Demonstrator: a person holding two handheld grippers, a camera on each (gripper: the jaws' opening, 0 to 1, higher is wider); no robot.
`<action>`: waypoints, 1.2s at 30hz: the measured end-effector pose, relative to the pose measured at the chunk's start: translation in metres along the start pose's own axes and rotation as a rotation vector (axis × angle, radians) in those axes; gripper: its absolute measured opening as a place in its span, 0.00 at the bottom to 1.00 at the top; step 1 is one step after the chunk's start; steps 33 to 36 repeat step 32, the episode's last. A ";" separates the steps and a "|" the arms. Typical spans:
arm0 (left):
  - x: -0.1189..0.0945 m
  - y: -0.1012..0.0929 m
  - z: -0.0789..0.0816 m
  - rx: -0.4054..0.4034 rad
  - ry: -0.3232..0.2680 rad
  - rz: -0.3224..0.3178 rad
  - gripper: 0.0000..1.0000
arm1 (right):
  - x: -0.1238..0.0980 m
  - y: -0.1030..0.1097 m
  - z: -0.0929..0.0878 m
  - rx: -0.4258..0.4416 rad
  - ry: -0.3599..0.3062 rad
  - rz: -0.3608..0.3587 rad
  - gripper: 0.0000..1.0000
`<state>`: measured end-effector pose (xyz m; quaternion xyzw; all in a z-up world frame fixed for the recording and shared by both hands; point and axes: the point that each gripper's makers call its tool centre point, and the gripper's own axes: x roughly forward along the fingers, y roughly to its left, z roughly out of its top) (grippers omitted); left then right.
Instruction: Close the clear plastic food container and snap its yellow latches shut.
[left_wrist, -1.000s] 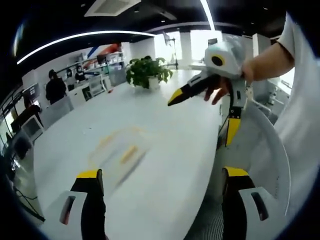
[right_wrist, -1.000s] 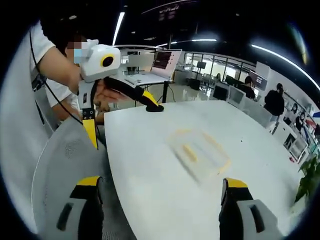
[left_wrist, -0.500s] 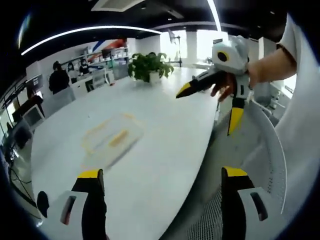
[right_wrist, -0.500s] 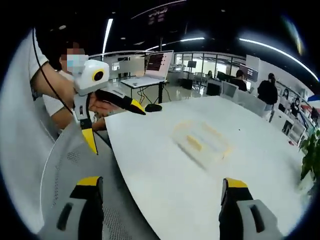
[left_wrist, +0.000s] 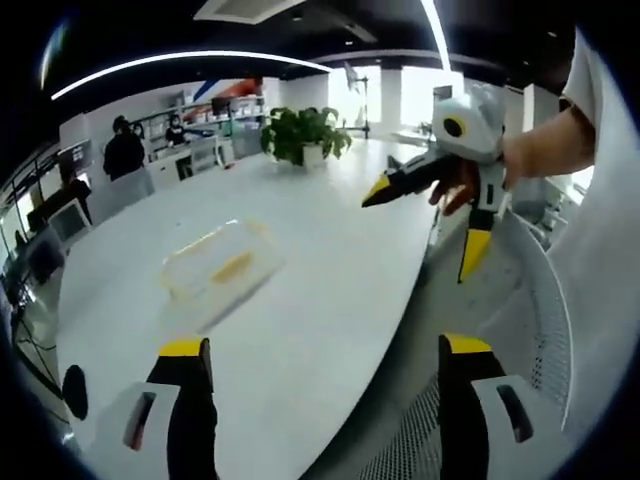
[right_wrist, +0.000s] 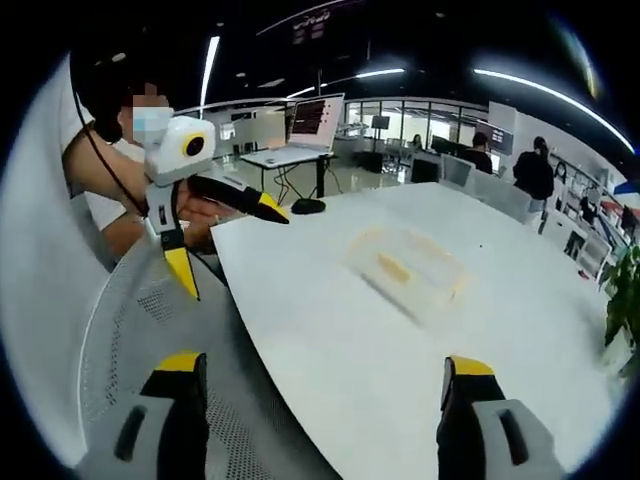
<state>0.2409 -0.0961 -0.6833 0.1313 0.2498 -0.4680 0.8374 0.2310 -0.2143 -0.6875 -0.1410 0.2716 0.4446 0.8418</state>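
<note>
Apparently unlatched, container (left_wrist: 215, 272) sits on table (left_wrist: 330, 260).

Container (left_wrist: 217, 272) latches blurred, unreadable

The clear plastic food container (left_wrist: 218, 271) (right_wrist: 407, 268) lies flat on the white table, yellow latches along its edges; its lid seems already on

left claw (left_wrist: 315, 355): jaws apart, empty | right claw (right_wrist: 318, 375): jaws apart, empty
</note>
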 end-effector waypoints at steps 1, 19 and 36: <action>0.000 0.000 -0.001 0.002 0.001 0.001 0.92 | 0.000 -0.001 0.000 0.009 -0.004 -0.003 0.98; -0.001 0.000 0.000 -0.033 -0.025 0.002 0.92 | -0.004 -0.006 -0.004 0.050 -0.021 -0.035 0.95; -0.002 0.001 0.000 -0.035 -0.030 0.005 0.91 | -0.004 -0.003 -0.005 0.044 -0.016 -0.026 0.93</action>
